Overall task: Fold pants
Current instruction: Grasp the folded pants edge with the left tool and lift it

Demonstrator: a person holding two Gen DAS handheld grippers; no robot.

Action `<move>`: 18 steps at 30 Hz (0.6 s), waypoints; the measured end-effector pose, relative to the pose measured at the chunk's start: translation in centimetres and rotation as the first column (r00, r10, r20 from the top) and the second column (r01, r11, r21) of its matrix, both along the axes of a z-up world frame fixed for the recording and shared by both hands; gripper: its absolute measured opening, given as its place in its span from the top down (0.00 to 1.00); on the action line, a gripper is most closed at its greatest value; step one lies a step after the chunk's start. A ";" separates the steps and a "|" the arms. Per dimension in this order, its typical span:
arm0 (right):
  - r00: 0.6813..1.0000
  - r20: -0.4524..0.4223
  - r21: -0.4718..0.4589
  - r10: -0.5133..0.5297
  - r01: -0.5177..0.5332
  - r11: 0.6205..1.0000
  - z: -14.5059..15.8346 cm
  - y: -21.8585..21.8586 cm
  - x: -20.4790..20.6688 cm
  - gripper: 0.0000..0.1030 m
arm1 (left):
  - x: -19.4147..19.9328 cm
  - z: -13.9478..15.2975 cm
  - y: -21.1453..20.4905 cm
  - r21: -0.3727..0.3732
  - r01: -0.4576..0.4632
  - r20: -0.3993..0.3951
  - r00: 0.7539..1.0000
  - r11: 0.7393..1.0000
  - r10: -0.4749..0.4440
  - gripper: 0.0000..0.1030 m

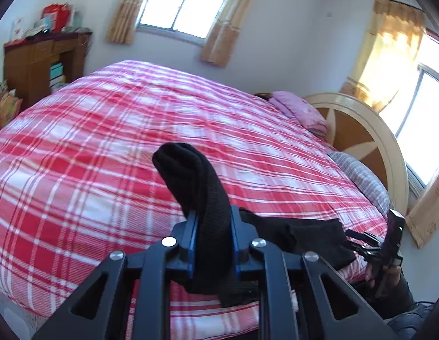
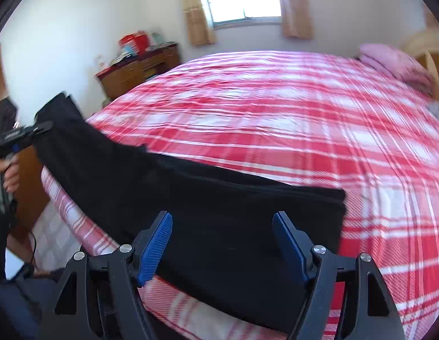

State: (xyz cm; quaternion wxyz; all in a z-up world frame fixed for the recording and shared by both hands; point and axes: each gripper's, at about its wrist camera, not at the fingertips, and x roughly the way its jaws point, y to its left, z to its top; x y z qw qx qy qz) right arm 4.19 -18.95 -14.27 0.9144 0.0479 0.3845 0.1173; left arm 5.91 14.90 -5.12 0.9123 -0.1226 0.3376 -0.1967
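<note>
The black pants (image 2: pixel 208 198) lie stretched along the near edge of the bed. My left gripper (image 1: pixel 212 215) is shut on one end of them, and a bunch of black fabric (image 1: pixel 191 170) sticks up between its blue pads. In the right wrist view that left gripper (image 2: pixel 39 129) holds this end raised at the far left, with a hand below it. My right gripper (image 2: pixel 223 226) hovers open over the other end, which lies flat; its blue pads (image 2: pixel 157 243) stand wide and do not press the cloth. In the left wrist view the right gripper (image 1: pixel 354 242) shows at the far right.
The bed has a red-and-white plaid cover (image 1: pixel 106 141). A pink pillow (image 1: pixel 301 110) and a grey striped pillow (image 1: pixel 361 178) lie by the round headboard (image 1: pixel 369 130). A wooden cabinet (image 1: pixel 35 65) stands beyond the bed's far left corner. Curtained windows are behind.
</note>
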 end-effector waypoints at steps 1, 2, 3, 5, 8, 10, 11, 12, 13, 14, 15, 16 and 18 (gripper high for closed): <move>1.000 -0.012 0.016 -0.022 0.022 1.000 -0.2 -0.7 0.2 0.27 | 0.0 0.4 -0.8 0.002 0.016 0.008 1.000 1.000 -0.016 0.81; 0.999 -0.026 0.037 -0.047 0.048 0.998 -0.3 -1.5 0.4 0.27 | 0.2 0.7 -1.4 0.002 0.033 0.015 0.999 0.999 -0.033 0.81; 0.997 -0.033 0.054 -0.063 0.065 0.996 -0.4 -2.1 0.5 0.27 | 0.2 1.1 -2.2 0.005 0.048 0.024 0.999 0.999 -0.049 0.81; 0.994 -0.042 0.085 -0.097 0.100 0.991 -0.5 -3.3 0.7 0.27 | 0.5 1.7 -3.5 0.004 0.079 0.037 0.996 0.997 -0.079 0.81; 0.990 -0.046 0.089 -0.132 0.136 0.987 -0.5 -4.3 0.7 0.27 | 0.5 2.6 -5.7 0.005 0.131 0.054 0.990 0.991 -0.131 0.81; 0.989 -0.043 0.087 -0.143 0.146 0.985 -0.3 -4.6 0.6 0.27 | 0.7 3.0 -7.5 0.016 0.173 0.058 0.983 0.985 -0.173 0.81; 0.988 -0.041 0.088 -0.148 0.151 0.985 -0.3 -4.8 0.5 0.27 | 0.8 3.0 -8.2 0.022 0.187 0.058 0.980 0.982 -0.188 0.81; 0.988 -0.038 0.088 -0.150 0.153 0.984 -0.2 -5.0 0.4 0.27 | 0.9 3.0 -9.0 0.030 0.209 0.056 0.976 0.977 -0.211 0.81; 0.988 -0.035 0.087 -0.151 0.154 0.984 -0.1 -5.2 0.3 0.27 | 1.1 3.0 -10.1 0.041 0.234 0.055 0.970 0.971 -0.236 0.81; 0.988 -0.031 0.080 -0.152 0.154 0.985 0.0 -5.2 0.2 0.27 | 1.0 3.0 -10.7 0.045 0.247 0.053 0.967 0.968 -0.249 0.81; 0.988 -0.029 0.075 -0.153 0.154 0.985 0.0 -5.3 0.1 0.27 | 1.1 3.0 -11.5 0.047 0.264 0.048 0.963 0.963 -0.266 0.81; 0.988 -0.027 0.072 -0.155 0.156 0.985 0.1 -5.5 0.0 0.27 | 1.2 3.0 -12.4 0.051 0.284 0.046 0.957 0.957 -0.287 0.81; 0.986 -0.025 0.075 -0.165 0.166 0.983 0.1 -6.0 -0.2 0.27 | 1.2 3.1 -13.7 0.056 0.311 0.042 0.949 0.949 -0.313 0.81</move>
